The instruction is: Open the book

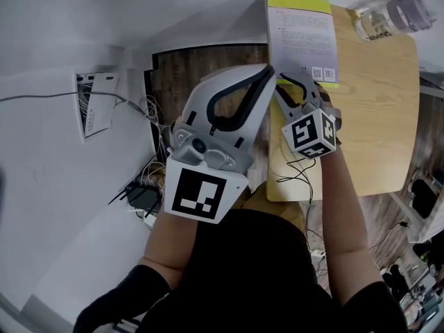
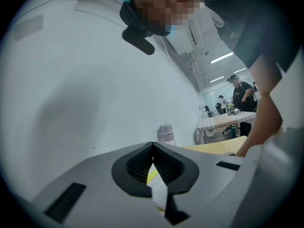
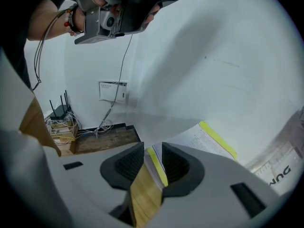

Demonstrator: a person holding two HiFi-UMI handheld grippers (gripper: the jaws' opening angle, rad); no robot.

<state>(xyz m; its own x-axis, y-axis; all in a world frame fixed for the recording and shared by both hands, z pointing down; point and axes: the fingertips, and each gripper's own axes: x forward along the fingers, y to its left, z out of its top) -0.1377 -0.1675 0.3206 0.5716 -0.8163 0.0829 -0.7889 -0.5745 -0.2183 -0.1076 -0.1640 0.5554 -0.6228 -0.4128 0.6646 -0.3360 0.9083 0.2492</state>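
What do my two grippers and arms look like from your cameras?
The left gripper and right gripper share light grey plastic shells, with black ribbed pads lining the tongs. Each carries a white cube printed with black square markers. The left shell shows a small lens. A thin black cable trails below the right cube. Short black sleeves are worn.

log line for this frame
book closed on table | right gripper open at book's near edge | left gripper shut, empty

Matt paper book (image 1: 302, 40); smooth pale wood table (image 1: 374, 116)
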